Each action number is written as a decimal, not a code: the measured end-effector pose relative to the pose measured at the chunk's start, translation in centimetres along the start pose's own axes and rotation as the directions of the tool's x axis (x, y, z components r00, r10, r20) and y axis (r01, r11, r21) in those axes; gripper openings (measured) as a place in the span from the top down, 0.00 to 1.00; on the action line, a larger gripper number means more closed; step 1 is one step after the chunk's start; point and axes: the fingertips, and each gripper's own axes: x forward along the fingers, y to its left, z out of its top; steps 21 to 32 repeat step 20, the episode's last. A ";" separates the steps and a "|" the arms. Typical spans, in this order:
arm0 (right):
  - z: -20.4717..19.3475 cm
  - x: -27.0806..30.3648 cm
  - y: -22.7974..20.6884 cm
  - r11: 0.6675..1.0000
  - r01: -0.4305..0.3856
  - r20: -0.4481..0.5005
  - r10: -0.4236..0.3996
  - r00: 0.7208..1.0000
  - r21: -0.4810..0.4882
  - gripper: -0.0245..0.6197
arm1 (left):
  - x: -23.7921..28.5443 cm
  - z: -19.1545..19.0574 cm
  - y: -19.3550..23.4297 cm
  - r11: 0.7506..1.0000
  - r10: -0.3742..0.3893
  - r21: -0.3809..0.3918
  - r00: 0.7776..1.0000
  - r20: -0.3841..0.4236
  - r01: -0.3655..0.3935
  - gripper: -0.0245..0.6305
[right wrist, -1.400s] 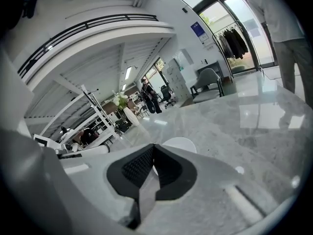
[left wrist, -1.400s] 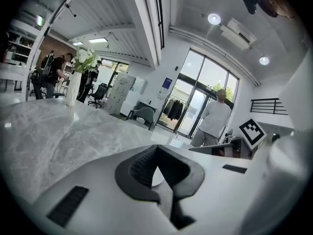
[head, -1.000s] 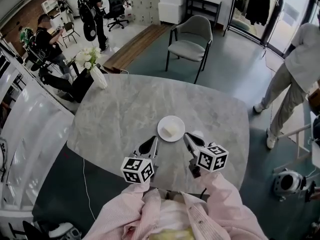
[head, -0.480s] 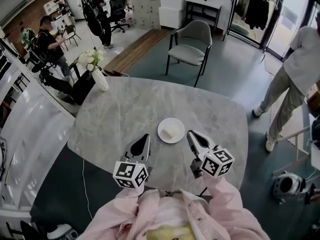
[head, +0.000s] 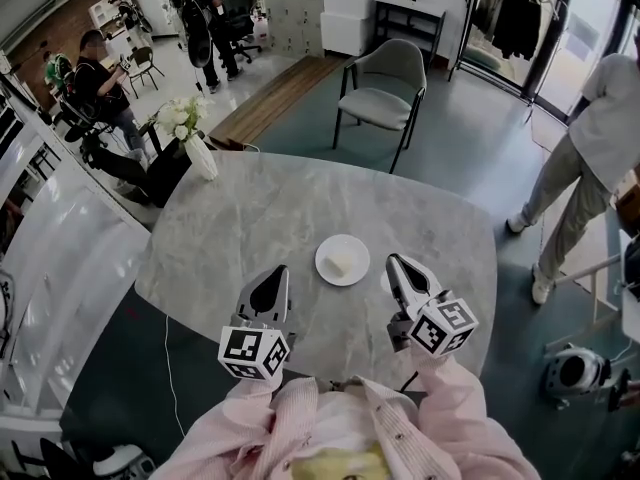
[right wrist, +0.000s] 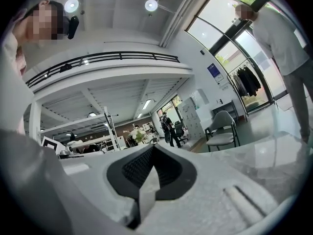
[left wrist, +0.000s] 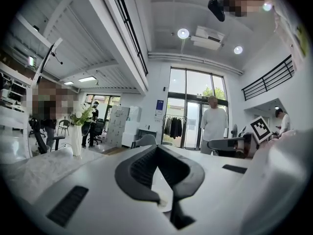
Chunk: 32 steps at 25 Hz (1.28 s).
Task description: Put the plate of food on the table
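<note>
Plate point(head: 327, 250) flat on table point(head: 260, 208), round, food point(head: 343, 261) up; left tongs point(head: 277, 273), right tongs point(head: 395, 263) closed, empty.

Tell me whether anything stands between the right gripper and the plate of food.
Nothing visible does. In the head view, only bare marble table lies between the right gripper, its jaws shut and empty, and the plate of food, which sits on the table apart from it.

I count one tabletop point(head: 250, 218), one plate point(head: 325, 252) with one piece of food point(head: 342, 261), one vase point(head: 201, 156) of flowers, one grey chair point(head: 380, 93), two claws, the left claw point(head: 278, 271) and the right claw point(head: 394, 261), and three bystanders: a seated person point(head: 100, 80), a standing person point(head: 204, 18) and a person in white point(head: 592, 133).
</note>
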 end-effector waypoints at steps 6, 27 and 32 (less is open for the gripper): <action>0.6 -0.3 -0.7 1.000 0.013 0.016 -0.013 1.000 -0.010 0.95 | -0.1 0.2 0.2 0.999 0.022 0.040 1.000 0.000 -0.022 0.97; 0.6 -0.4 -1.2 1.000 0.011 0.007 -0.011 1.000 -0.023 0.95 | 0.0 0.0 0.5 0.997 0.049 0.053 0.999 0.001 -0.049 0.97; 0.6 -0.4 -1.2 1.000 0.011 0.007 -0.011 1.000 -0.023 0.95 | 0.0 0.0 0.5 0.997 0.049 0.053 0.999 0.001 -0.049 0.97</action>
